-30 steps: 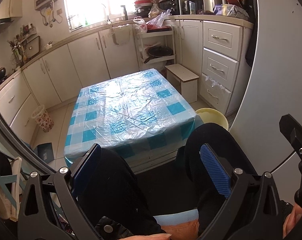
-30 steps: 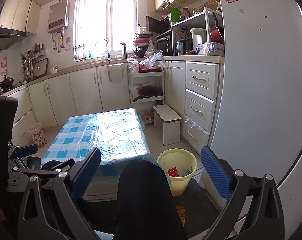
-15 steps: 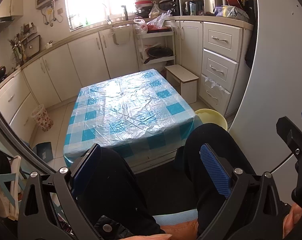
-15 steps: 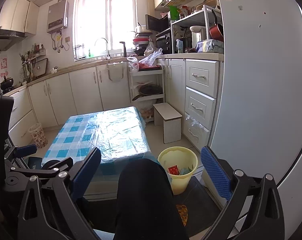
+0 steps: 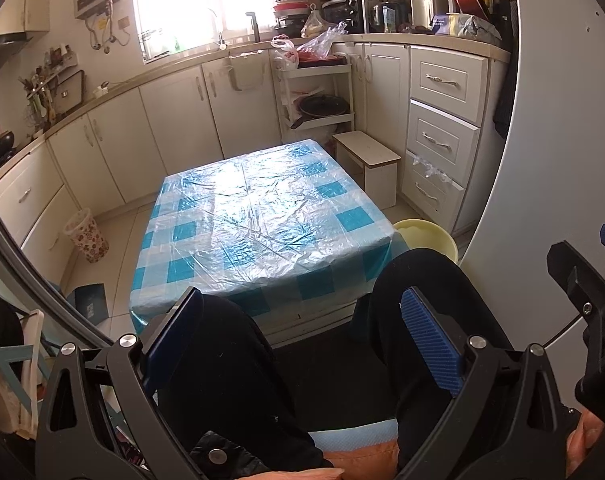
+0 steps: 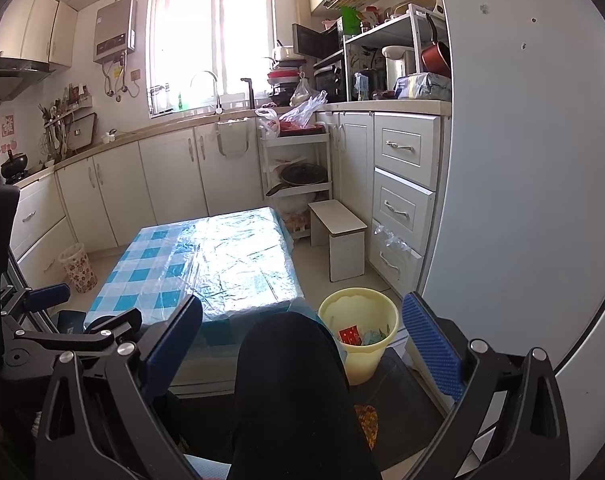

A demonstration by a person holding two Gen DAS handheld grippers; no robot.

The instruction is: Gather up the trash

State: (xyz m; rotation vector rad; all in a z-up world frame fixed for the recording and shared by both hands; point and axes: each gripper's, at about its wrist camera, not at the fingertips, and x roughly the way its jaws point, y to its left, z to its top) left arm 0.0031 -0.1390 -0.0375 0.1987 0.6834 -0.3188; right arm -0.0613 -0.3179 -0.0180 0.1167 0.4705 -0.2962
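Yellow bin [image 6: 357,322] holding trash sits just ahead of the gaping right claw [image 6: 302,340].

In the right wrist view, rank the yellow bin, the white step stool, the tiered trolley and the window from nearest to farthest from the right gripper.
From the right gripper, jaws open and empty:
1. Yellow bin: on the floor just ahead, right of the table.
2. White step stool: beyond the bin, beside the drawers.
3. Tiered trolley: behind the stool, against the cabinets.
4. Window: on the back wall above the counter.
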